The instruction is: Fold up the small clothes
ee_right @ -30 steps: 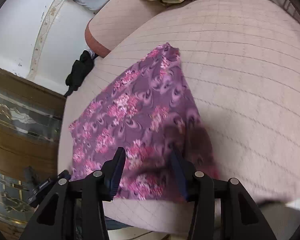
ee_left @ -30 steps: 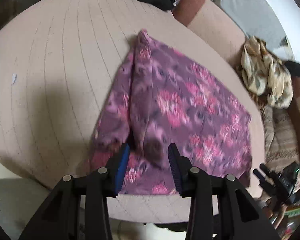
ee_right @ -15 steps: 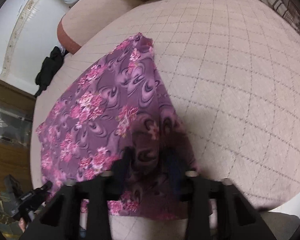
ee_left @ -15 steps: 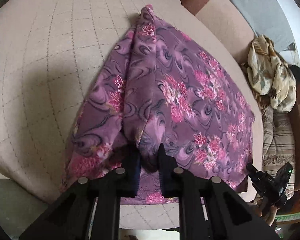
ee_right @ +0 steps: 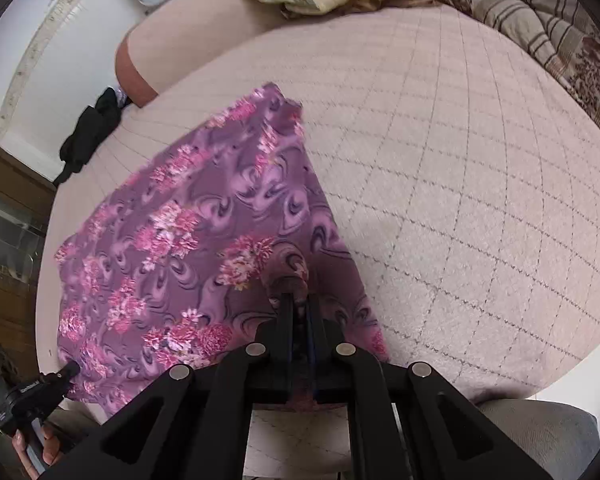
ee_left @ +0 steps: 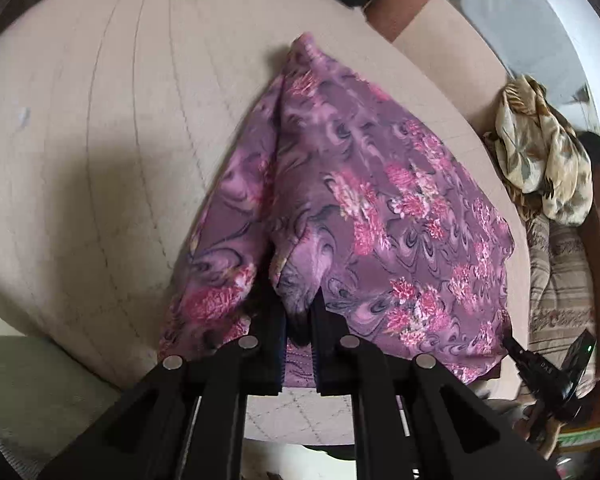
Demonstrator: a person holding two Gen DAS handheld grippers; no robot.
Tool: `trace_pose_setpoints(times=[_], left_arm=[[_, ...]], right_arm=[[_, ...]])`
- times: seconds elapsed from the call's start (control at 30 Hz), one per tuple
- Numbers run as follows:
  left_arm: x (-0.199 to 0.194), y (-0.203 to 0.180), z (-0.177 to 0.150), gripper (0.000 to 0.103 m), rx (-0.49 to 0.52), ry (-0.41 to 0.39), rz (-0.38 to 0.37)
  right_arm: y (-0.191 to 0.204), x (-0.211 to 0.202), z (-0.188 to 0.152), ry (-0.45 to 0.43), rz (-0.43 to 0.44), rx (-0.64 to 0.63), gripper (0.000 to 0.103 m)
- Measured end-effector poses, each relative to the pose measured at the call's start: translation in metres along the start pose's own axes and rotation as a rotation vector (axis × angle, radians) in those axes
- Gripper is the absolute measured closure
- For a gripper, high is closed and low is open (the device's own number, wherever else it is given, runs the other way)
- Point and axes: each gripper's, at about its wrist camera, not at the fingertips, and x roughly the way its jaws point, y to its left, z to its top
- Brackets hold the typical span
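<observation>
A purple garment with pink flowers [ee_left: 380, 208] lies on a pale quilted bed cover [ee_left: 100, 120]. My left gripper [ee_left: 298, 308] is shut on a bunch of its near edge at one corner, and the cloth rises into the jaws. My right gripper [ee_right: 299, 300] is shut on the near edge at the other corner of the same garment [ee_right: 180, 232], with cloth pinched between the fingers. Each gripper shows small in the other's view, the right one in the left wrist view [ee_left: 548, 372] and the left one in the right wrist view [ee_right: 32, 396].
A crumpled cream and brown patterned cloth [ee_left: 540, 160] lies at the far side by a grey pillow [ee_left: 520, 8]. A black garment [ee_right: 88, 132] lies at the bed's edge. Striped cushions [ee_right: 540, 24] line one side. The quilted cover [ee_right: 460, 160] is bare beside the garment.
Both grippers went from open over the garment's near edge to shut on it. The pinched cloth has since lifted a little, and both views are slightly blurred by motion.
</observation>
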Motion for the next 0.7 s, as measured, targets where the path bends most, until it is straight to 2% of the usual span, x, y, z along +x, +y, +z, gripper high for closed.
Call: trace_pose_setpoints(times=[0.03,0.07,0.13,0.2,0.23,0.27,0.3,0.33,0.37,0.43,0.5,0.57,0.63,0.7], left_arm=[[0.003,0.000,-0.001,0.089,0.004,0.010,0.017],[0.006,-0.001,-0.001,0.087,0.002,0.022,0.040],[0.003,-0.008,-0.001,0.087,0.013,0.002,0.061],[-0.014,-0.018,-0.003,0.078,0.064,-0.087,0.101],[-0.022,-0.020,-0.004,0.067,0.085,-0.129,0.125],[-0.033,-0.026,-0.005,0.052,0.116,-0.190,0.159],[-0.039,-0.030,-0.005,0.044,0.138,-0.234,0.189],[-0.042,-0.032,-0.002,0.030,0.147,-0.257,0.215],[-0.045,-0.031,0.002,0.026,0.154,-0.275,0.250],[-0.041,-0.037,0.014,0.026,0.180,-0.271,0.320],[-0.031,-0.037,0.025,0.026,0.211,-0.220,0.355],[-0.022,-0.029,0.027,0.026,0.216,-0.166,0.345],[-0.009,-0.020,0.029,0.026,0.182,-0.107,0.316],[-0.001,-0.012,0.028,0.026,0.141,-0.080,0.291]], right_arm=[[0.000,0.003,0.000,0.009,-0.025,-0.008,0.095],[0.000,0.010,0.000,0.028,-0.061,-0.015,0.088],[0.002,0.017,-0.002,0.055,-0.092,-0.024,0.083],[0.006,0.009,-0.002,0.022,-0.048,-0.038,0.068],[0.008,0.004,-0.002,0.002,-0.021,-0.045,0.047],[0.010,-0.004,-0.004,-0.034,0.009,-0.053,0.036],[0.010,-0.011,-0.005,-0.062,0.023,-0.058,0.034],[0.011,-0.018,-0.005,-0.096,0.037,-0.064,0.034],[0.011,-0.025,-0.006,-0.126,0.053,-0.067,0.032],[0.009,-0.038,-0.007,-0.167,0.082,-0.062,0.030],[0.010,-0.042,-0.006,-0.189,0.109,-0.054,0.028],[0.012,-0.042,-0.006,-0.192,0.120,-0.049,0.027],[0.015,-0.037,-0.005,-0.184,0.119,-0.051,0.027],[0.018,-0.036,-0.007,-0.182,0.121,-0.058,0.027]])
